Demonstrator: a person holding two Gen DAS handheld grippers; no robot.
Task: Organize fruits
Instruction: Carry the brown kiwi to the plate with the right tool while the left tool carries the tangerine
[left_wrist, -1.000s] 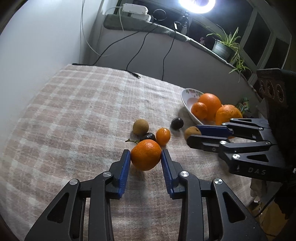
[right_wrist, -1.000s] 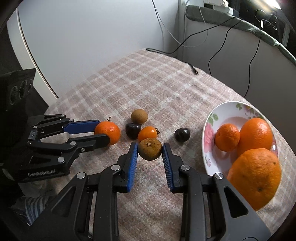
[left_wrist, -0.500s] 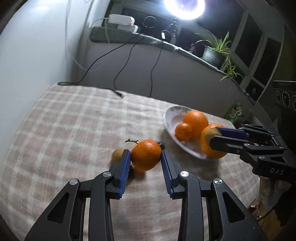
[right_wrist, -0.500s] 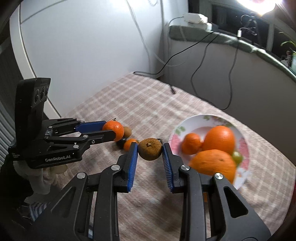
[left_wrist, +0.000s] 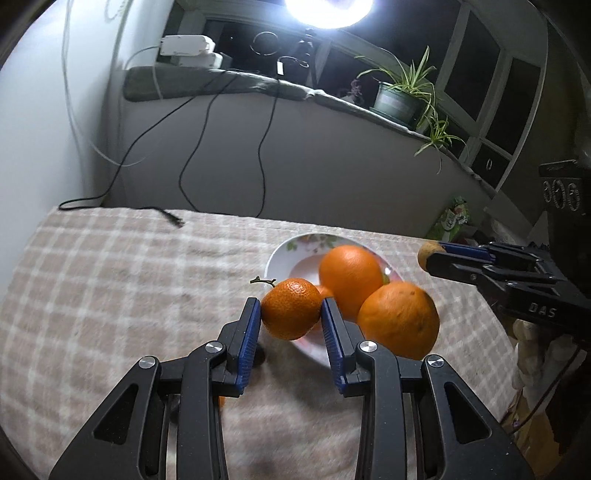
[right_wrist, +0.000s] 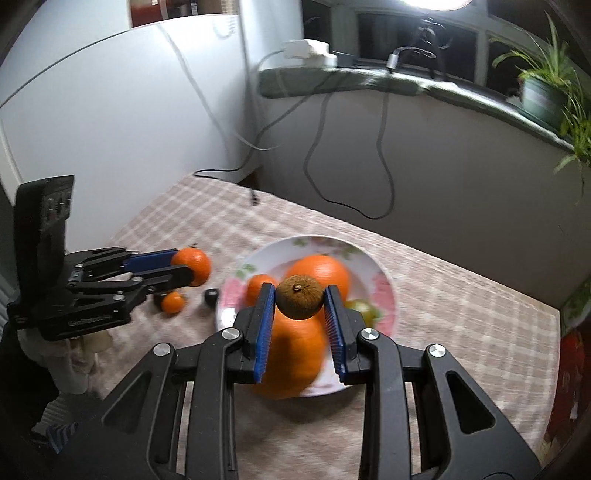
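My left gripper (left_wrist: 291, 314) is shut on a stemmed mandarin (left_wrist: 291, 308), held in the air at the near-left rim of the flowered plate (left_wrist: 280, 254). My right gripper (right_wrist: 299, 299) is shut on a brown kiwi (right_wrist: 299, 297), which hangs over the plate (right_wrist: 384, 280). The plate holds two large oranges (right_wrist: 321, 271), a small mandarin (right_wrist: 258, 286) and a greenish fruit (right_wrist: 364, 308). In the right wrist view the left gripper (right_wrist: 184, 267) with its mandarin (right_wrist: 194, 264) is left of the plate. The right gripper (left_wrist: 428, 256) with the kiwi (left_wrist: 426, 253) shows at the right of the left wrist view.
On the checked tablecloth (right_wrist: 461, 314) left of the plate lie a small mandarin (right_wrist: 172, 302) and a dark fruit (right_wrist: 211, 295). A black cable (left_wrist: 173, 218) trails onto the table's far side. A windowsill with a potted plant (left_wrist: 399, 96) runs behind.
Both grippers lifted their fruit off the cloth and carried it toward the plate. The kiwi now hangs over the plate, and the mandarin is at its rim.
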